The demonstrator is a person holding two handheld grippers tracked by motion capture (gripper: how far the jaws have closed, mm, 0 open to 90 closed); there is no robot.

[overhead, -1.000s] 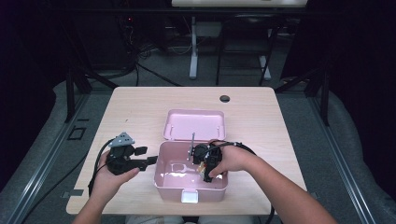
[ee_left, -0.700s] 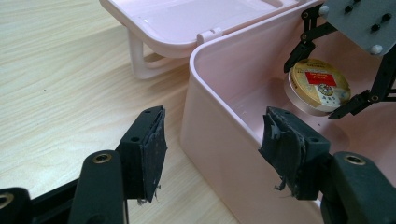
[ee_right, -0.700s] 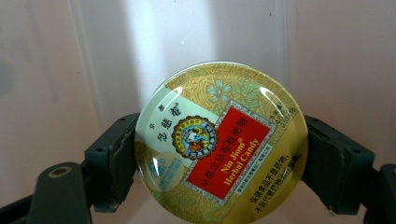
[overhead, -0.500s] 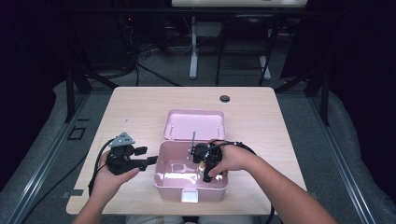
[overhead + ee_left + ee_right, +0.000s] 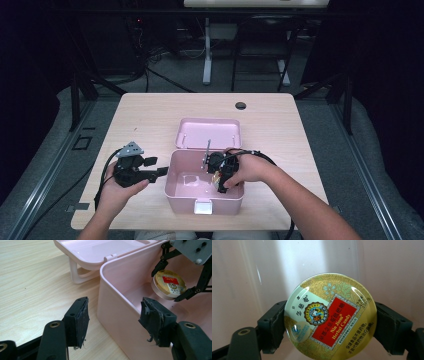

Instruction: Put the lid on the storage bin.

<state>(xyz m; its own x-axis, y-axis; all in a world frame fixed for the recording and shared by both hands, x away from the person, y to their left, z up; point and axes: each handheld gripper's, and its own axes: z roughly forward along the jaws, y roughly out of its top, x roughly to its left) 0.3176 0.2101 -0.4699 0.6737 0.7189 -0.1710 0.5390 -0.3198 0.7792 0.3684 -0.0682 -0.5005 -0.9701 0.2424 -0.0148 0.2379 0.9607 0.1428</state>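
An open pink box [image 5: 180, 192] sits near the table's front edge, its lid [image 5: 208, 133] laid back behind it. My right gripper [image 5: 218, 180] reaches down inside the box, shut on a round gold candy tin [image 5: 329, 317] with a red label. The same candy tin [image 5: 168, 285] hangs above the box floor in the left gripper view, clamped between the right gripper's fingers [image 5: 186, 293]. My left gripper [image 5: 113, 318] is open, its two pads straddling the left wall of the box [image 5: 117, 305] without touching it. It rests beside the box as the left gripper [image 5: 159, 173] in the high view.
The wooden table [image 5: 150, 120] has a round cable hole [image 5: 241, 105] at its back. Cables trail from both grippers off the front edge. Dark floor and desk legs lie beyond the table.
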